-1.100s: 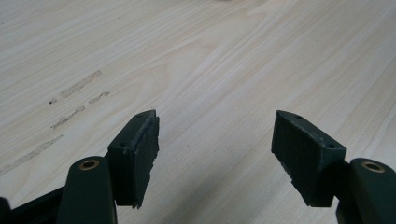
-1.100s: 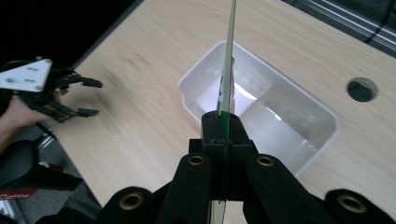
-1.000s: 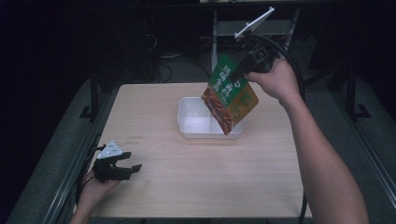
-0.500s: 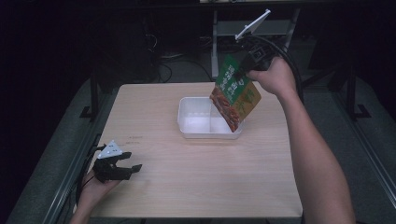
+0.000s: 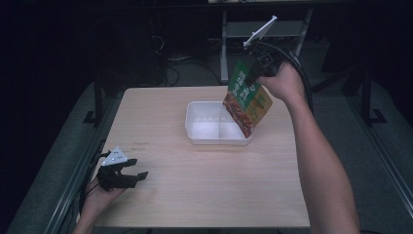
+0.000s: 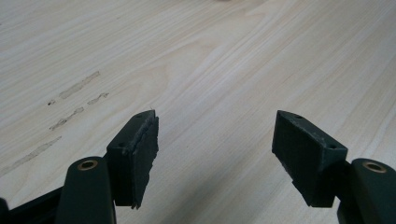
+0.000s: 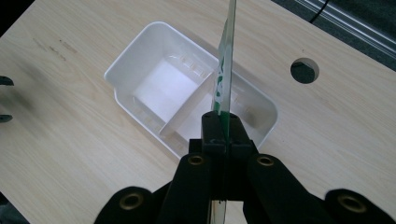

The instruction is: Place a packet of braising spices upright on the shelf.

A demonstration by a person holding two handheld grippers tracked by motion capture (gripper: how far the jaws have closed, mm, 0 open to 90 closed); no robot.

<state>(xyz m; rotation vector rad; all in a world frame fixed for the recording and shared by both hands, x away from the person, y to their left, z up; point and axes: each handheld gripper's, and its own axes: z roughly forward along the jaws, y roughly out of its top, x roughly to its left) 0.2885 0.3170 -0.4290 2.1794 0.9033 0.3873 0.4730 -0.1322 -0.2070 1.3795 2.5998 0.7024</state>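
The right gripper (image 5: 252,74) is clamping the top edge of a green food pouch (image 5: 247,99), which is hanging tilted below its jaws, over the right end of the white divided tray (image 5: 195,127). The right gripper view is showing the pouch edge-on above the tray's two compartments, beside a round hole (image 7: 304,70) in the table. The left gripper (image 5: 127,174) is resting near the table's (image 5: 204,185) front left corner, well apart from the tray, its jaws spread wide over bare wood.

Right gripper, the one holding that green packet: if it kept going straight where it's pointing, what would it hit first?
Probably the white tray: the right gripper points down at it, packet leading. Depth is unclear.
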